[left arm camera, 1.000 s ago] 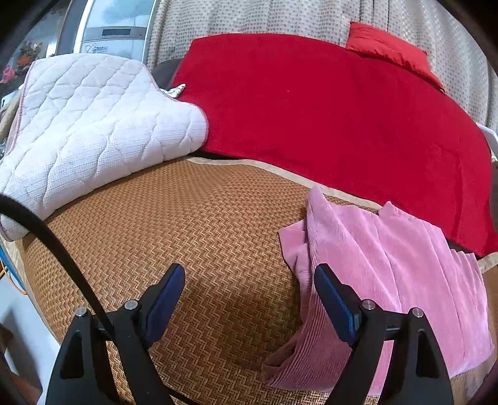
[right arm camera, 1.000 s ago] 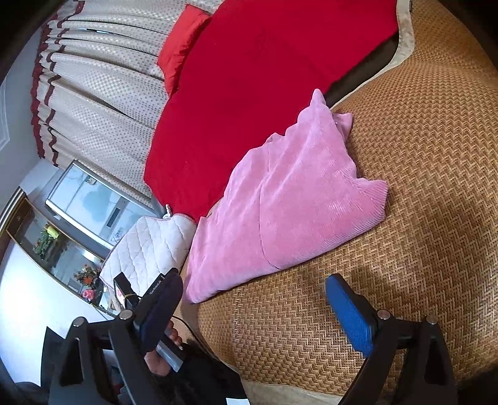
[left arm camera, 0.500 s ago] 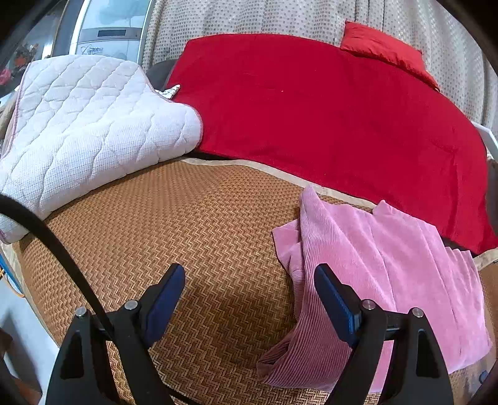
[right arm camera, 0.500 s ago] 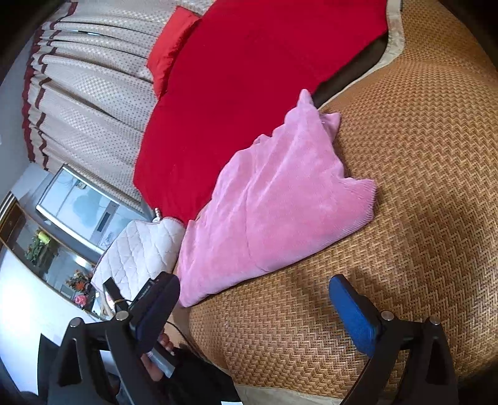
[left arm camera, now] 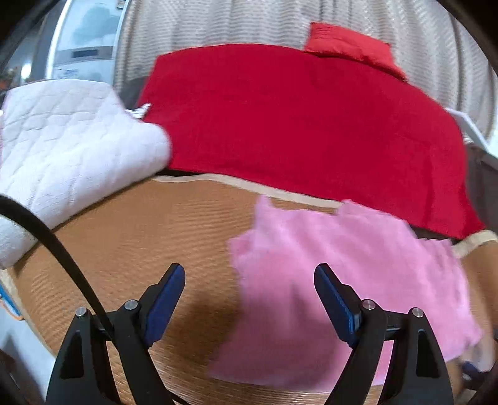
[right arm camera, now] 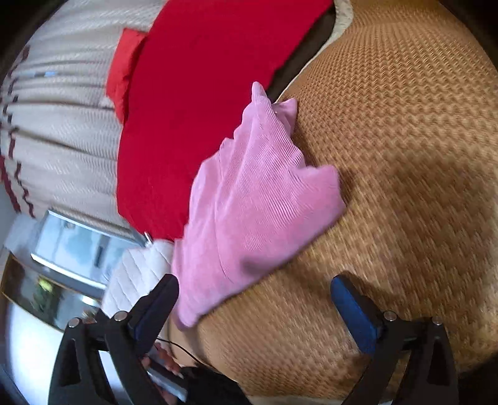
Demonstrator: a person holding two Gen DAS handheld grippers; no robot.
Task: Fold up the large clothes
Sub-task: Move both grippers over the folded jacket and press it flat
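Both grippers are sitting wide apart, gripping nothing: left gripper [left arm camera: 249, 293] and right gripper [right arm camera: 253, 299], whose jaws have just been opening, each hovering with the pink garment [right arm camera: 255, 199] lying just ahead on the woven mat [right arm camera: 404, 155].

A home bedroom: a bed topped with a woven tan rattan mat [left arm camera: 140, 236] fills the lower frame, a red blanket [left arm camera: 295, 118] and red pillow [left arm camera: 348, 43] lie across the upper middle, a white quilted pad [left arm camera: 68, 137] sits at left, and pleated beige curtains [left arm camera: 233, 21] hang behind.
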